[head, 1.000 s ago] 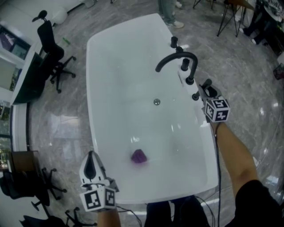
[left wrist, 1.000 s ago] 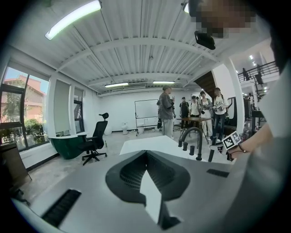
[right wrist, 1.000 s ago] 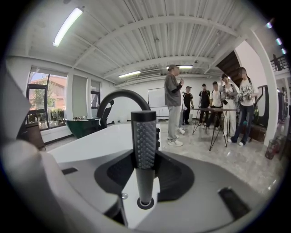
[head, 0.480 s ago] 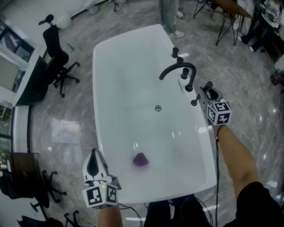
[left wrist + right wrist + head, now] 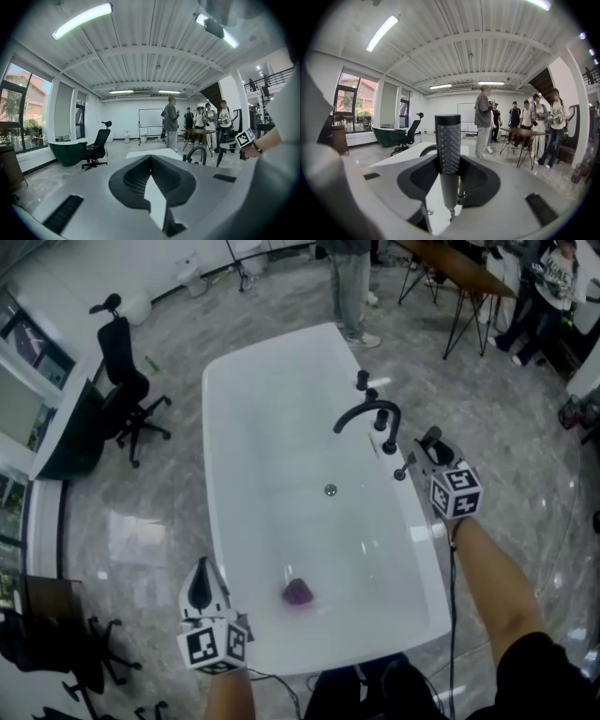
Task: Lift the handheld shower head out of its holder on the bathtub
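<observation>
Lifted higher than before, shower head (image 5: 448, 140) clamped in right gripper (image 5: 427, 440) by bathtub (image 5: 272, 399) rim; left gripper (image 5: 201, 570) closed, empty.

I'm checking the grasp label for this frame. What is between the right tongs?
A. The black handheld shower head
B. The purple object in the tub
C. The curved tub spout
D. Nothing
A: the right gripper view shows the right tongs closed on the black shower head, which stands upright with its dotted face showing.

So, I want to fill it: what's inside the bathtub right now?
Inside the bathtub: a small purple object toward the near end and the drain mid-floor. The black spout covers a bit of the side wall.
</observation>
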